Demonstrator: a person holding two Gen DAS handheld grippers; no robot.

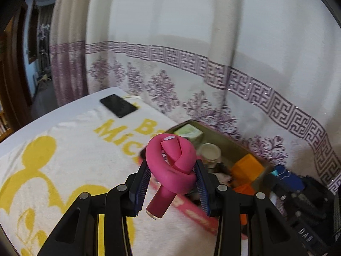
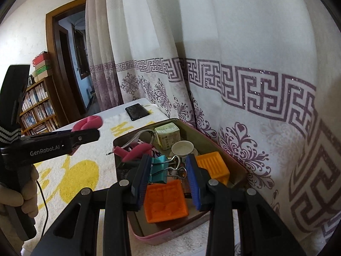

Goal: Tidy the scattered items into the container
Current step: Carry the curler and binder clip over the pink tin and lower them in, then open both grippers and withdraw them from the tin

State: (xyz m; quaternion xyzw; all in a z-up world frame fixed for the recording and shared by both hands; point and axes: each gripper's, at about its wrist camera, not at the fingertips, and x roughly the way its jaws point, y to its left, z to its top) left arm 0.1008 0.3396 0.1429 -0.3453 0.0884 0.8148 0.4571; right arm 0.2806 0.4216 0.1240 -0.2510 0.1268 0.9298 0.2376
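Between the ribbed blue pads of your left gripper [image 1: 173,181] sits a pink foam roller [image 1: 170,166], a soft matte tube bent into a loose knot, with one straight end hanging down below the pads. The jaws are clamped on its loop and hold it in the air above the near edge of the box [image 2: 213,137]. Your right gripper [image 2: 169,183] grips a teal binder clip [image 2: 158,168] by its folded metal body; the clip's shiny wire handles point away from you, over the box.

The box is a shallow rectangular tin with a pink outer wall and a dull olive interior. Inside it you see two orange plastic moulds [image 2: 165,201] with ribbed and embossed faces, a small round white cup [image 2: 182,148], a pale green carton [image 2: 167,135] with print too small to read, and a second pink roller [image 2: 136,150].

The box rests on a white terry towel [image 1: 64,160] with a yellow cartoon print and blurred yellow letters, of which only "Mic" reads. A black phone [image 1: 118,105] lies flat at the towel's far end. The left tool's black body reads "GenRobot.AI".
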